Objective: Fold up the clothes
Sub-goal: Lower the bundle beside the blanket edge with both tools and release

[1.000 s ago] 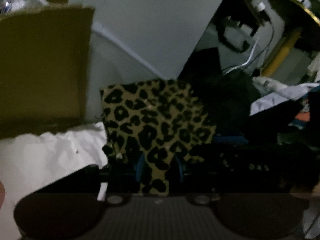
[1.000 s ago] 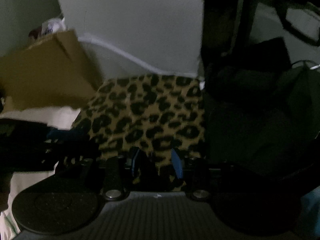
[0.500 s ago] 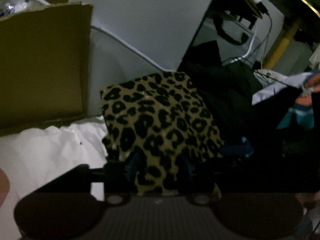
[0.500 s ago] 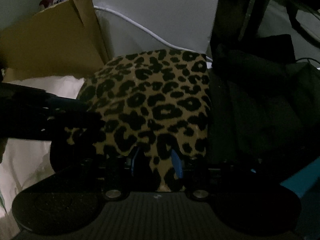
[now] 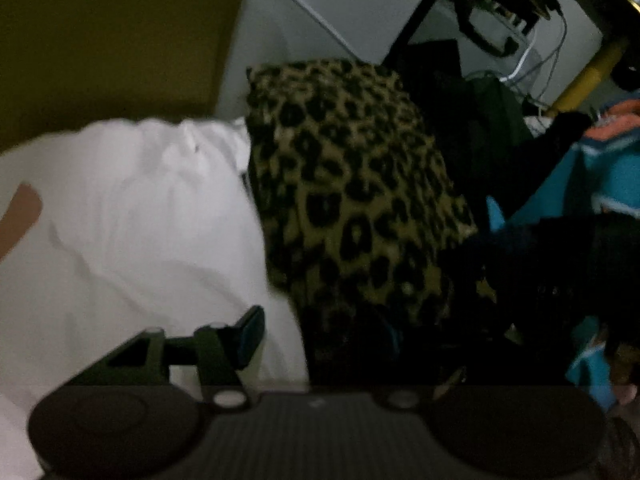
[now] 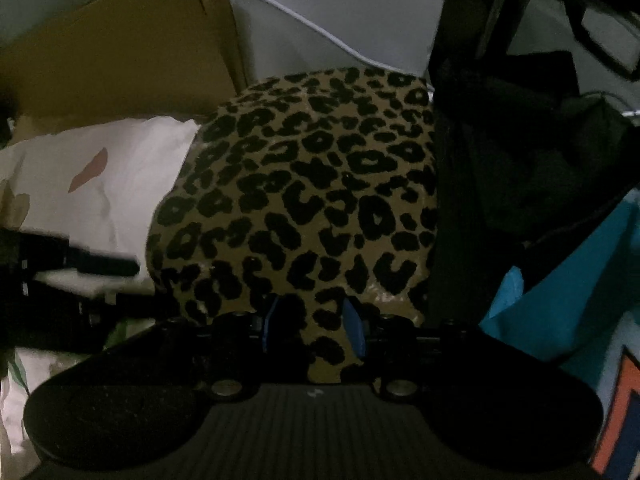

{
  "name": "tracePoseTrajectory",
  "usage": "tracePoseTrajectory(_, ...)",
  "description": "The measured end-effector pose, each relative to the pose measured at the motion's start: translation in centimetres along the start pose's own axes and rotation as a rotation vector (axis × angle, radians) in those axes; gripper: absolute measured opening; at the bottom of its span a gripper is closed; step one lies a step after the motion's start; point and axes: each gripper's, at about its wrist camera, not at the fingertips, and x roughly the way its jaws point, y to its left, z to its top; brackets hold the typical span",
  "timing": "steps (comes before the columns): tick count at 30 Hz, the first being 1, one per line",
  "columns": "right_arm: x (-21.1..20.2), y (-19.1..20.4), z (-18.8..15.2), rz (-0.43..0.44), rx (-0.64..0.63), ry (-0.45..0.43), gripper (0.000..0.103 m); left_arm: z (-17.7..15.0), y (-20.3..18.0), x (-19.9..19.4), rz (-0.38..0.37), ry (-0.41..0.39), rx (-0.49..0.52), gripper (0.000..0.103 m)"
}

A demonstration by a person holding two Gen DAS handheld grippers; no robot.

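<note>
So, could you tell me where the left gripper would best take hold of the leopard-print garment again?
Probably the near left edge of the leopard-print garment, beside the white cloth. That edge lies exposed, and the left gripper, whose jaws are opening, sits right below it. The right gripper already pinches the near hem.

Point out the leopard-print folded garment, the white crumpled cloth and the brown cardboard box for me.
Leopard-print folded garment [image 6: 304,200]: right wrist view, middle of its top face.
White crumpled cloth [image 5: 132,216]: left wrist view, centre of the cloth.
Brown cardboard box [image 6: 120,64]: right wrist view, its side panel.
</note>
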Motion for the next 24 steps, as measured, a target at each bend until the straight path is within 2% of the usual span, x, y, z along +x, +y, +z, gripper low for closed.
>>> tracePoseTrajectory(4,0.0,0.9,-0.8,-0.013,0.019,0.033,0.041,-1.9,0.1,0.0,-0.011,0.036,-0.056,0.062)
tracePoseTrajectory(6,-0.2,0.8,-1.2,-0.016,0.058,0.032,0.041,-2.5,-0.1,0.1,-0.013,0.052,-0.049,0.062)
tracePoseTrajectory(11,-0.4,0.1,-2.4,-0.026,0.167,0.014,0.041,-3.7,0.1,0.8,-0.029,0.098,-0.122,0.062)
tracePoseTrajectory(17,0.3,0.2,-2.9,-0.025,0.175,0.015,0.041,-5.3,0.3,1.6,-0.054,0.146,-0.149,0.058)
tracePoseTrajectory(19,0.4,0.1,-3.2,-0.031,0.168,0.02,0.041,-5.6,0.4,1.7,-0.058,0.148,-0.15,0.05)
tracePoseTrajectory(21,0.5,0.0,-3.5,-0.039,0.159,0.027,0.041,-5.8,0.6,1.7,-0.063,0.148,-0.16,0.035)
tracePoseTrajectory(22,0.6,-0.1,-3.7,-0.044,0.158,0.03,0.041,-5.9,0.9,1.7,-0.072,0.153,-0.173,0.022)
tracePoseTrajectory(24,0.6,-0.2,-4.0,-0.056,0.162,0.037,0.041,-6.1,1.3,1.5,-0.08,0.154,-0.196,0.016)
